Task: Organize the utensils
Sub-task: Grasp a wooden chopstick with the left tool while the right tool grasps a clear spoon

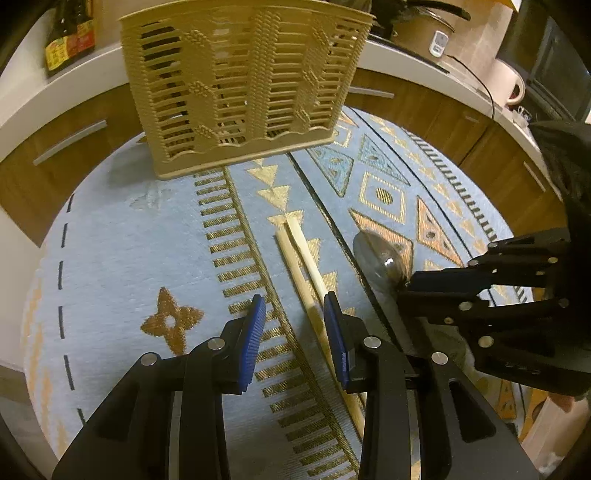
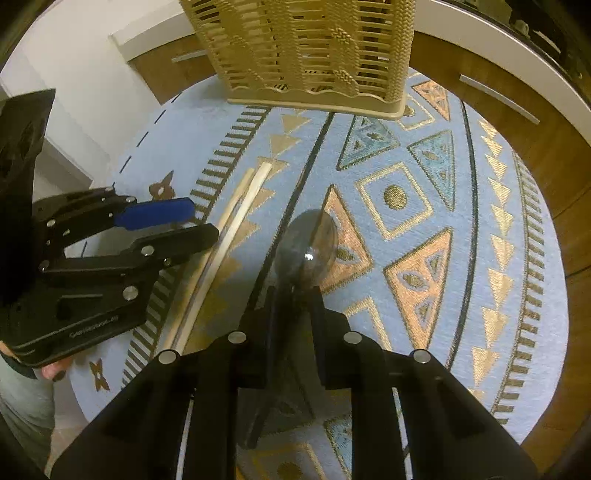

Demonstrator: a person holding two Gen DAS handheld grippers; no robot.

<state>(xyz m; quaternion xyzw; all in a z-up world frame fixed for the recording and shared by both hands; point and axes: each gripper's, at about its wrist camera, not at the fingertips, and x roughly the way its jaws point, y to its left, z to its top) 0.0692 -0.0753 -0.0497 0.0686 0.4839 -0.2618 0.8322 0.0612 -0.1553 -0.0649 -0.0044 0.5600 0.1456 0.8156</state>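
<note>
The left hand-held gripper [image 1: 295,317] stood apart astride the pale wooden chopsticks [image 1: 301,266], lengthwise between its jaws; the right hand-held gripper [image 2: 293,295] clamped the shiny metal spoon [image 2: 308,247].

I see a home kitchen: wooden cabinets [image 1: 74,147], a sauce bottle [image 1: 68,37] and pot [image 1: 424,26] on the counter [image 1: 406,55].

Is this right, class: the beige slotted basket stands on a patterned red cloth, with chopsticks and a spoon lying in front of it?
Not quite. The cloth under the basket is light blue, not red, as the right wrist view shows. The chopsticks and spoon do lie in front of the basket.
</note>
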